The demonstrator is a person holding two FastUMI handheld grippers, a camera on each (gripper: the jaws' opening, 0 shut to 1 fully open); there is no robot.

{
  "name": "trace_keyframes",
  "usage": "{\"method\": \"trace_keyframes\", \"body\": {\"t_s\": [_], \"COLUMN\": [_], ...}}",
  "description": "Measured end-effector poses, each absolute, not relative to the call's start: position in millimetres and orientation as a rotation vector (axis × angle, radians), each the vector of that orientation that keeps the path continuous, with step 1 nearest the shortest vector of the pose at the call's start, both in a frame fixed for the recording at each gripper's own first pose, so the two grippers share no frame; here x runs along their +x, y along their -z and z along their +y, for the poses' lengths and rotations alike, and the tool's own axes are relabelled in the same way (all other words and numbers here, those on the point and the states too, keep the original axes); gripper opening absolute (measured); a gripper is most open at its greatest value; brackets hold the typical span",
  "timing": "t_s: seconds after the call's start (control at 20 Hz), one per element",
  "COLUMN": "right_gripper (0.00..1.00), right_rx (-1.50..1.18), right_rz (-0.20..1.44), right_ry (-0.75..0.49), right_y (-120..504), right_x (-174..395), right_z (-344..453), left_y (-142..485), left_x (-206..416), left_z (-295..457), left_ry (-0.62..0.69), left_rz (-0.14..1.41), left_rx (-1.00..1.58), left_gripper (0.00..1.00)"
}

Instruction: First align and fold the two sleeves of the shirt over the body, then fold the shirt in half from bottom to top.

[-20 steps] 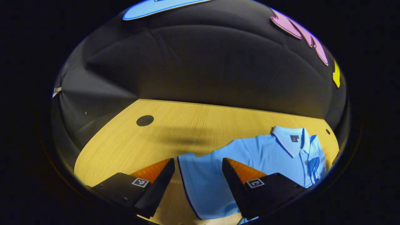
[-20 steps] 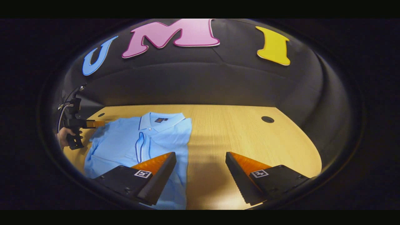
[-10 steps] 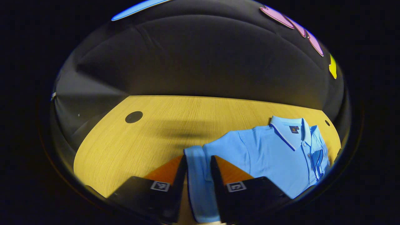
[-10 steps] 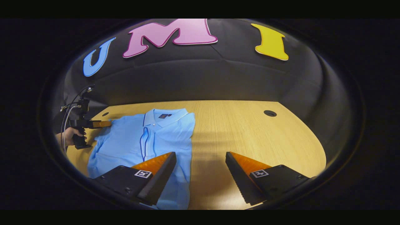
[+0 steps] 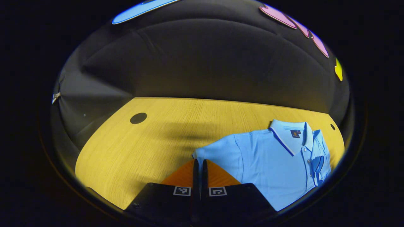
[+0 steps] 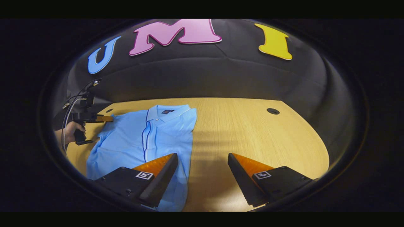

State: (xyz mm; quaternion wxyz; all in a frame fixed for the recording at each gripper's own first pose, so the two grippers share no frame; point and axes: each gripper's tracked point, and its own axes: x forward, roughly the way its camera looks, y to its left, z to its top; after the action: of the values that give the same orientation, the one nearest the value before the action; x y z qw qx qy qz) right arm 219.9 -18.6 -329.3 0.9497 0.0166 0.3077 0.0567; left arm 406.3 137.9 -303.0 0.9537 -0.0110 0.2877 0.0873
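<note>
**Shirt: one sleeve folded, the other in the grip**

Shirt (image 6: 139, 138) lying flat on the wooden surface (image 6: 252, 132), collar toward the booth wall. Right-hand sleeve already laid over the body, judging by the straight right edge and the trimmed cuff beside the placket. Left sleeve (image 5: 210, 154) not yet folded over; bottom-to-top fold not yet begun. Roughly a third done, at a guess.

Left gripper (image 5: 199, 165) with fingers clenched, sleeve cloth bunched right at the tips; probably pinched between them, though the contact itself is hard to make out. Right gripper (image 6: 202, 171) with fingers spread apart, holding nothing, poised above the shirt's right edge and bare surface.

Right gripper view adds the far-off left gripper (image 6: 104, 118) at the sleeve and the hand (image 6: 72, 130) holding it. Left gripper view adds the close look at the clenched tips.
</note>
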Motion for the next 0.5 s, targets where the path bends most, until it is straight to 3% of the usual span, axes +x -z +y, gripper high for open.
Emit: {"method": "trace_keyframes", "body": {"t_s": [0.35,0.4,0.5], "right_gripper": [0.99,0.99,0.99], "right_rx": [0.049,0.048,0.049], "right_rz": [0.601,0.601,0.603], "right_ry": [-0.07,-0.067,-0.061], "right_y": [316.8,316.9,317.9], "right_x": [209.5,206.6,199.9], "right_z": [-43.0,-45.8,-49.3], "left_y": [242.6,240.8,244.9], "left_x": [411.3,412.1,410.2], "left_z": [64.5,46.8,18.4], "left_ry": [-0.089,-0.058,-0.011], "left_rz": [0.486,0.486,0.499], "left_rx": [0.041,0.043,0.046], "left_gripper": [0.06,0.02,0.06]}}
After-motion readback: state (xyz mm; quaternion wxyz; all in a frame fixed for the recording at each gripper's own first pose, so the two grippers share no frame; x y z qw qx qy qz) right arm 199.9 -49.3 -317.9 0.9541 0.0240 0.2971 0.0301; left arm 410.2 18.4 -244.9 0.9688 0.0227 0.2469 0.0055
